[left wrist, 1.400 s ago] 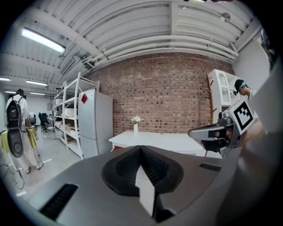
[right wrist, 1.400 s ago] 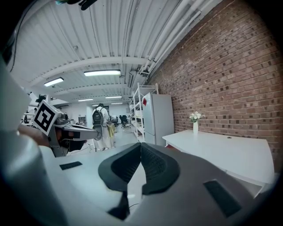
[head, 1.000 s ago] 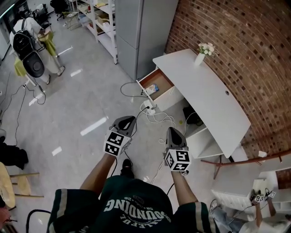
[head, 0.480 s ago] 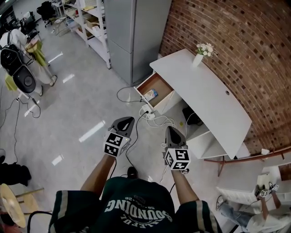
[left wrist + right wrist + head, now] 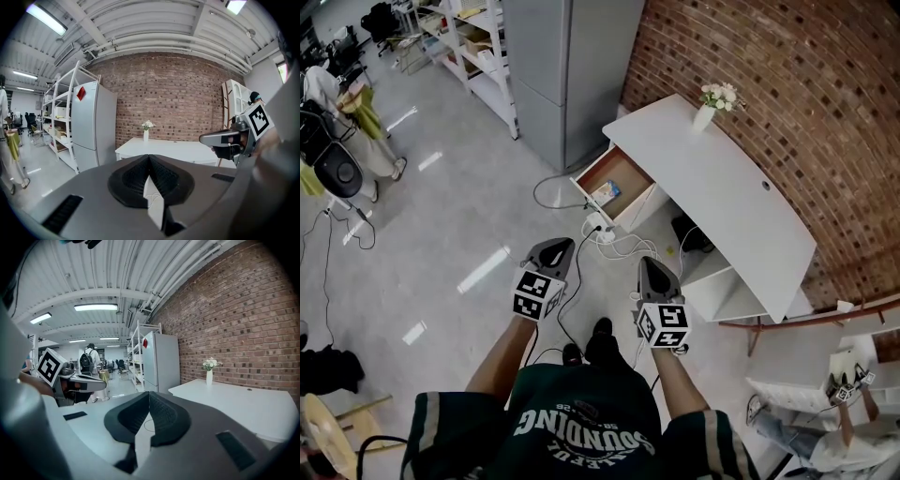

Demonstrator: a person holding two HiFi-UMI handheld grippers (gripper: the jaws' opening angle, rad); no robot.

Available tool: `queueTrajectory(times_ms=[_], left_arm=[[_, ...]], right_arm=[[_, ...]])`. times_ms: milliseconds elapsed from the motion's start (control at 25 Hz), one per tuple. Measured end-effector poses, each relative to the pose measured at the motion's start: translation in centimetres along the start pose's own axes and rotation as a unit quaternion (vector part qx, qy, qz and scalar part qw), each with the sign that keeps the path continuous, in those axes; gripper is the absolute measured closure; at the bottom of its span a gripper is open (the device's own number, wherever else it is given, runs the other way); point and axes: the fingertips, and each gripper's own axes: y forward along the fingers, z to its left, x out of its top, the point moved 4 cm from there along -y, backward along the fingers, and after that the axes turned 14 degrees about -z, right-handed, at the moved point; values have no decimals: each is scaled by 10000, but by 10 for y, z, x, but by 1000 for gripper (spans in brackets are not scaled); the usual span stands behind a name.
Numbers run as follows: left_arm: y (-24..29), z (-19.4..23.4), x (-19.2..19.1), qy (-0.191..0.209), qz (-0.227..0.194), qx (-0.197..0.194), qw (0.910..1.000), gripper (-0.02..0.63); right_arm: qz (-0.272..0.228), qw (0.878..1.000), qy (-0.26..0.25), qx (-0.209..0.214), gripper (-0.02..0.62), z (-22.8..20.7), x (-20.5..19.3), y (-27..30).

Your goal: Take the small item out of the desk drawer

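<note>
The left gripper (image 5: pixel 555 247) and right gripper (image 5: pixel 650 266) are held side by side on outstretched forearms, jaws clenched empty, pointed toward the far open drawer (image 5: pixel 625 172), well apart.

A: Item (image 5: pixel 607 192) in the drawer (image 5: pixel 619 169)?
B: Showing too small, just reading as a pale blob.
A: Anything getting cut?
B: Bottom edge is clipping the wearer's shirt (image 5: pixel 581 427), left edge is clipping a chair (image 5: pixel 321 433). Person (image 5: pixel 806 441) at bottom right is getting cropped too. Left hand-held gripper (image 5: pixel 149 164) is blocking the counter's (image 5: pixel 178 149) front.
</note>
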Motion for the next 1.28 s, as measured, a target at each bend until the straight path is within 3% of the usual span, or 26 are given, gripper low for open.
queueTrajectory(times_ms=[440, 1280], left_arm=[[41, 20, -12, 27, 128, -84, 9999, 591], [193, 123, 9, 36, 168, 3, 9999, 591]], right_arm=[[23, 9999, 139, -63, 571, -21, -17, 38], [21, 9996, 253, 145, 571, -84, -9, 226]])
